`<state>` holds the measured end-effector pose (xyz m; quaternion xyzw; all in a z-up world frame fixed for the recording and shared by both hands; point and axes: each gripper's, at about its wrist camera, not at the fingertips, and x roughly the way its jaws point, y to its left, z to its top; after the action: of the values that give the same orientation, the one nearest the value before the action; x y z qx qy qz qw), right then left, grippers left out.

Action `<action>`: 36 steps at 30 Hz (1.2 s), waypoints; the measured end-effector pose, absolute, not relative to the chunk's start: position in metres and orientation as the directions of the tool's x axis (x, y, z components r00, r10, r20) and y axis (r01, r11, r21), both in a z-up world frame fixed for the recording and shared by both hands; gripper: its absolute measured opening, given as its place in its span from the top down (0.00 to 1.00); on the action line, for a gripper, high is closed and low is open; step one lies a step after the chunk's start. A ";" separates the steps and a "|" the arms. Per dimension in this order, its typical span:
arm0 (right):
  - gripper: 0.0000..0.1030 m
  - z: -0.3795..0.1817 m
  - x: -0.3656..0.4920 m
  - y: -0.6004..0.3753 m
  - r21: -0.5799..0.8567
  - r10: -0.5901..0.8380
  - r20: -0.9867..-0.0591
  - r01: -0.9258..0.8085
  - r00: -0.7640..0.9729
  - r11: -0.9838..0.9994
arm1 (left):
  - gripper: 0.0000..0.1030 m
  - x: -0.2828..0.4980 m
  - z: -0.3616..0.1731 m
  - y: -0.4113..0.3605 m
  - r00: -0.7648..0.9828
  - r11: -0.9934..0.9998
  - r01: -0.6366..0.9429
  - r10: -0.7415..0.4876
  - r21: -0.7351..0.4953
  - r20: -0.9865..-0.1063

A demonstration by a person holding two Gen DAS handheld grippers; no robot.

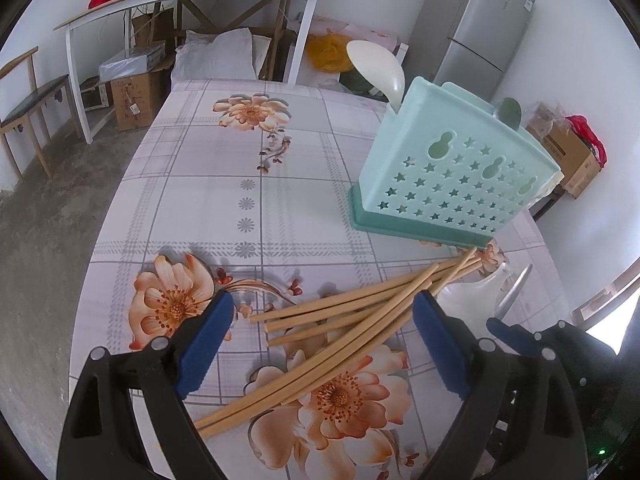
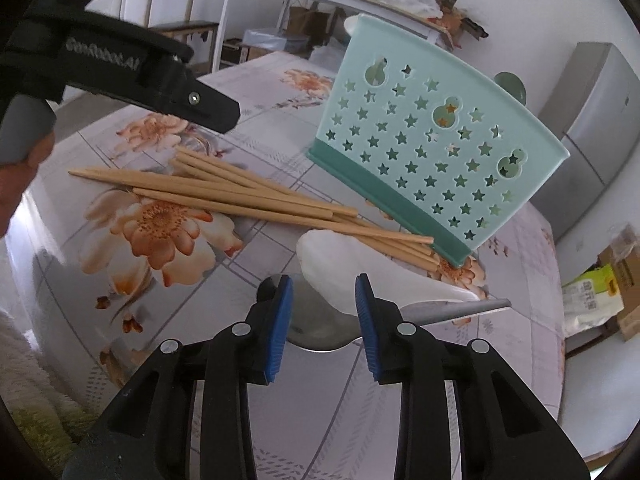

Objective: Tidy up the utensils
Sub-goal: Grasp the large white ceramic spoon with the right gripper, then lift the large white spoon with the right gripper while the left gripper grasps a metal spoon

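While both tools hang low over it, the worktop (image 1: 200,200), covered in a grey-checked cloth with orange flowers, carries everything. Biggest item: mint-green plastic utensil holder (image 1: 452,176) with star cut-outs and a darker green base, upright at the far right; a white ladle (image 1: 378,68) and a green spoon end (image 1: 508,114) stand in it already.

Next, loose pile of pale bamboo chopsticks (image 1: 340,320), fanned and crossing, far ends touching the holder's base. Light, stiff, smooth, likely to roll or splay; probably best pinched mid-length, a few at once.

White plastic spoon (image 2: 340,264) lies just beside the pile, some stick tips over its edge. Metal spoon (image 2: 320,328) with a steel handle (image 2: 460,308) lies nearest the right tool; hard, slick, flat on the cloth, so the handle or neck looks the safer hold.

Left gripper (image 1: 320,336): jaws wide apart, straddling the chopsticks, pads not pressing, nothing held. Right gripper (image 2: 323,316): jaws partly closed, metal spoon bowl between them; contact unclear, looks not gripped.

In the way: crossed sticks over the white spoon, and the two tools crowd each other.
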<state>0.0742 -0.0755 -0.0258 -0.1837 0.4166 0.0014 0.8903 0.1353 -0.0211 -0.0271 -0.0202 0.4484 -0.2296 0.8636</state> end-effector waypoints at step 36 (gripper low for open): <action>0.99 0.064 0.063 -0.158 -0.005 -0.104 -0.582 0.125 0.806 0.992 | 0.14 0.118 -0.007 -0.034 0.455 0.803 0.480 -0.571 -0.352 -0.683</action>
<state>0.0629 -0.1578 0.0637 0.0165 0.3052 -0.0602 0.9502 0.1183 -0.0341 -0.0074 -0.0539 0.4211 -0.3088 0.8511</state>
